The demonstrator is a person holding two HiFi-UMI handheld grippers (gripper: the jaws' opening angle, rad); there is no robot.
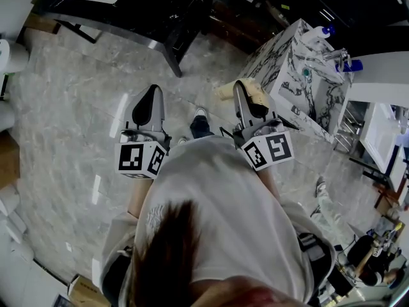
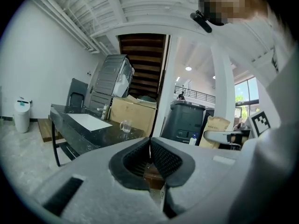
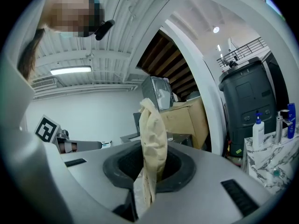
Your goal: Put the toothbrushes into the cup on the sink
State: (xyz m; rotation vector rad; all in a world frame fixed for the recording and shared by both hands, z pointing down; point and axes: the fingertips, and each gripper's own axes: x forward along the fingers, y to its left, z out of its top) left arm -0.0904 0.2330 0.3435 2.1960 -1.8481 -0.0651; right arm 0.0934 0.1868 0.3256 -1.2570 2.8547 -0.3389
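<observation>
Grey stone-look floor (image 1: 64,120) fills the left of the head view, with a black table (image 1: 128,11) up at 11 o'clock. My left gripper (image 1: 152,93) has its jaws pressed together and nothing between them. The right gripper (image 1: 243,91) is clamped on a cream cloth (image 3: 153,134) that pokes up out of the jaws. The marble sink unit (image 1: 300,69) sits at 2 o'clock, well apart from both grippers, with a faucet (image 1: 337,56) and a white pump bottle (image 1: 319,34) on top. I can't spot the toothbrushes or the cup, too small from here. My guess is this is just the approach leg, no brush picked yet. Next move calls for closing in on the sink, ditching the cloth and finding the brushes.
</observation>
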